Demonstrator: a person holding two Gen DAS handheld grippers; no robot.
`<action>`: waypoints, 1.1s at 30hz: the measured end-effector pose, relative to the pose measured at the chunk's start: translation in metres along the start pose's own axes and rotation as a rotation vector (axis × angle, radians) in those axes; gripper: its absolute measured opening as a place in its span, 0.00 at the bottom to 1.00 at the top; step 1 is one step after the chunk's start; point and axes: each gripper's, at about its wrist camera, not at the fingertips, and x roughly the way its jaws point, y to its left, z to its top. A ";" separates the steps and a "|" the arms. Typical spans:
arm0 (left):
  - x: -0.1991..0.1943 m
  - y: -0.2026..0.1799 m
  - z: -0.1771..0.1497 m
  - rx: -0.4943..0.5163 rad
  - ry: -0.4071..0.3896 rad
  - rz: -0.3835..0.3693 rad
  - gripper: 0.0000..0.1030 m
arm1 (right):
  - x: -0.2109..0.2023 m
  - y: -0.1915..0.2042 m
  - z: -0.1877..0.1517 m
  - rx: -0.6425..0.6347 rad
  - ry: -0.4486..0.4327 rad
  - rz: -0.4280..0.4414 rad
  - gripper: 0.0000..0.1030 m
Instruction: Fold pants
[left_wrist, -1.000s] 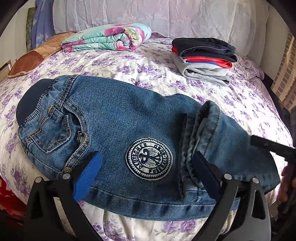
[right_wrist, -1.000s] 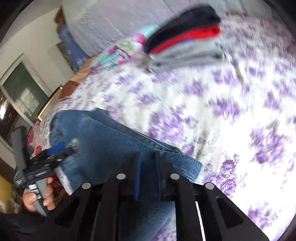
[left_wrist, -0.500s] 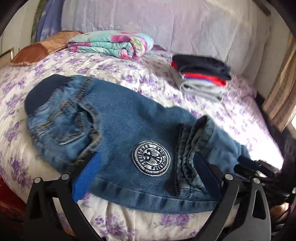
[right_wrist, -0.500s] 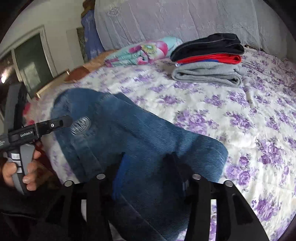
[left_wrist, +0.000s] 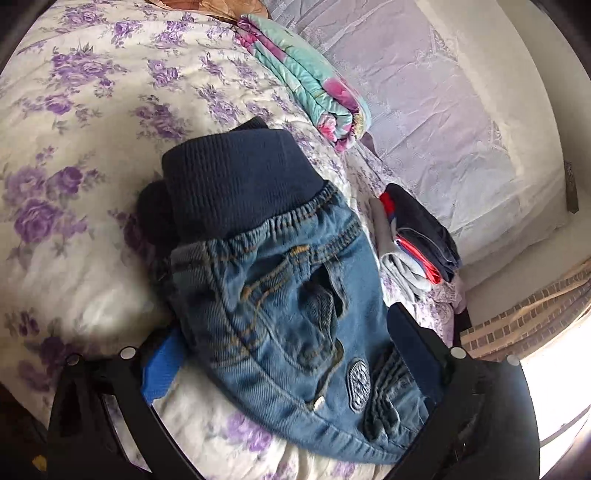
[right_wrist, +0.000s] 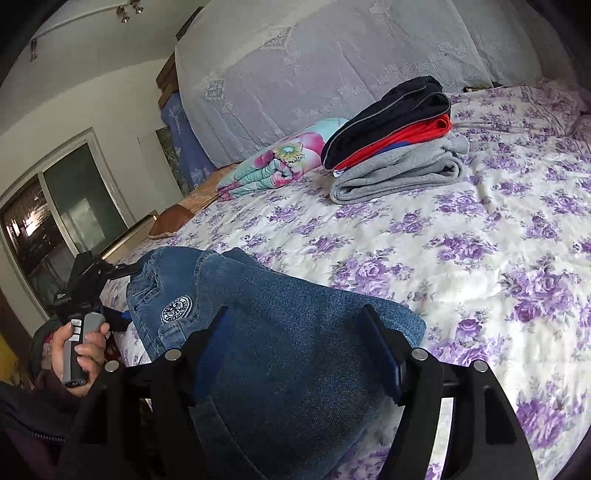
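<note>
Small blue jeans with a dark ribbed waistband and a round patch lie folded on the flowered bedspread. My left gripper is open, its fingers either side of the jeans' near edge by the waistband end. In the right wrist view the jeans lie with the folded leg end near the camera. My right gripper is open, its jaws straddling that folded denim. The left gripper shows there at the jeans' far end, held by a hand.
A stack of folded clothes, grey, red and navy, lies further up the bed. A folded floral quilt sits by the lace-covered headboard. A window is at the left. The bed edge is close below both grippers.
My right gripper has opened from shut and let go of the folded leg. My left gripper has swung round toward the waistband end, staying open.
</note>
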 end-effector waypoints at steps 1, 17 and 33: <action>0.002 -0.004 0.001 0.008 -0.008 0.012 0.95 | 0.000 -0.002 0.000 0.005 -0.002 0.007 0.69; -0.049 -0.220 -0.123 0.910 -0.096 -0.056 0.24 | -0.064 -0.033 0.013 0.138 -0.164 0.015 0.68; 0.018 -0.236 -0.206 1.116 0.371 -0.274 0.95 | -0.065 -0.020 0.018 0.168 -0.003 0.082 0.85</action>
